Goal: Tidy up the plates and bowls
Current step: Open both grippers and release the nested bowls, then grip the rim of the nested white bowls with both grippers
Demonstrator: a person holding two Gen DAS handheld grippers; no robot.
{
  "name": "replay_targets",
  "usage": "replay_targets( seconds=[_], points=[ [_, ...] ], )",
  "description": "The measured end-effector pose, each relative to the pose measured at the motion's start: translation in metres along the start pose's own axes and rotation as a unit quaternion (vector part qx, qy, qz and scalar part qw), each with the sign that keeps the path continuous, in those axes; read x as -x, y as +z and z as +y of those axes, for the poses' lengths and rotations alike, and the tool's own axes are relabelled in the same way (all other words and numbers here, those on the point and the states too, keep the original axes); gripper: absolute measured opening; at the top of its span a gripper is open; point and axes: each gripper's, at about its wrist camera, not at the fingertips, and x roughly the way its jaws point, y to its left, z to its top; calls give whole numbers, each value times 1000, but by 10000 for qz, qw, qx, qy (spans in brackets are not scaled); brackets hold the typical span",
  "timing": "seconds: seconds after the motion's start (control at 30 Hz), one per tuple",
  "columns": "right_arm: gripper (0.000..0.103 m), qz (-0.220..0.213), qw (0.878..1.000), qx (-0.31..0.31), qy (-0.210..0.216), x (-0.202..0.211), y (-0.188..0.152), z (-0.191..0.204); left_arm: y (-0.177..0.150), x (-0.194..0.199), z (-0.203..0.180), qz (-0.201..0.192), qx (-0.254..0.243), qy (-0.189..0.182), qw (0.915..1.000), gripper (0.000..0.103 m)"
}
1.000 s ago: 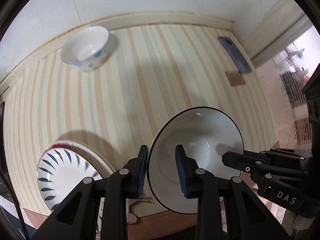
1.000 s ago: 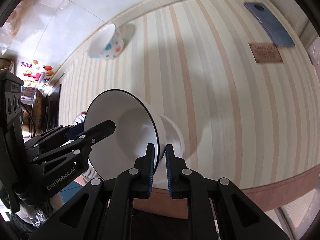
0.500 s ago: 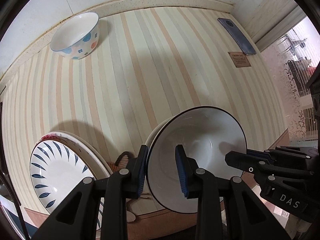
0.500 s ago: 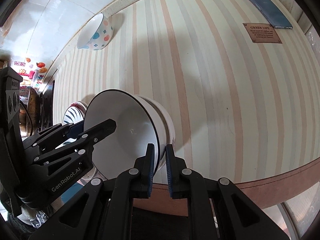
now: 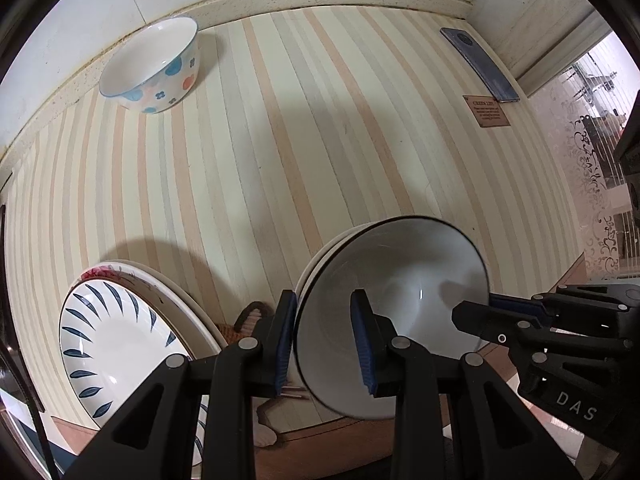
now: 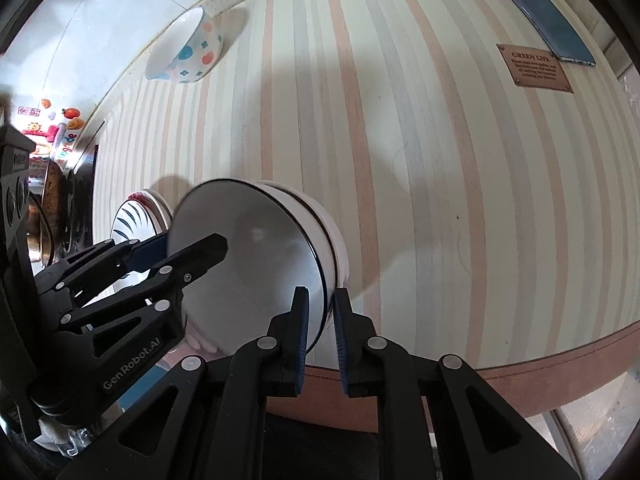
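Two grippers are holding one white bowl with a thin dark rim (image 5: 400, 304), each pinching the rim from an opposite side. The bowl is tilting on its side just above or against a second white bowl (image 6: 334, 236) nested behind it; whether the two are touching is unclear. Both are sitting near the front edge of a striped tabletop (image 5: 280, 140).

The left gripper (image 5: 326, 338) is straddling the bowl's left rim, one blue pad inside and one outside; its jaws are standing moderately apart, and contact with the rim is not certain. The right gripper (image 6: 321, 330) is clamping the opposite rim, its jaws narrow around the thin wall.

To the left, a stack of plates (image 5: 120, 340) is lying near the table's front edge, the top one white with dark blue leaf strokes. Well apart, at the far edge by the wall, a white bowl with blue and orange spots (image 5: 154, 66) is standing upright. At the far right corner, a blue phone (image 5: 478, 64) is lying flat beside a small brown plaque (image 5: 486, 110).
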Motion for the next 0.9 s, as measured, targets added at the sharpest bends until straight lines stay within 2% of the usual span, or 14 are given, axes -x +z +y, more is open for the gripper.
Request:
replay_targets(
  seconds=[0.1, 0.17, 0.23, 0.27, 0.3, 0.33, 0.5, 0.63, 0.8, 0.9],
  points=[
    [16, 37, 9999, -55, 107, 9, 2, -3, 1, 10, 7, -121, 160, -139, 9997, 25],
    [17, -9, 9998, -89, 183, 20, 5, -4, 4, 26, 15, -343, 262, -227, 9988, 26],
    [31, -158, 9995, -78, 259, 36, 15, -1, 9, 41, 25, -549, 391, -228, 9975, 26],
    [46, -229, 9992, -68, 311, 43, 20, 1, 14, 51, 35, -669, 520, -235, 9961, 26],
    [57, -339, 9984, -12, 454, 52, 32, 7, 19, 58, 44, -746, 640, -242, 9949, 26],
    [59, -408, 9976, 25, 550, 57, 40, 11, 25, 63, 52, -804, 752, -247, 9936, 27],
    [59, -629, 9952, 246, 714, 59, 111, 48, 68, 73, 122, -1063, 1493, -120, 9830, 28],
    [59, -663, 9941, 428, 744, 39, 167, 83, 103, 54, 185, -952, 2095, -142, 9731, 28],
    [59, -559, 9953, 548, 574, -4, 230, 119, 133, 21, 229, -735, 2509, -371, 9645, 28],
    [59, -461, 9959, 534, 561, -26, 252, 130, 144, 1, 240, -606, 2589, -458, 9629, 28]
  ],
)
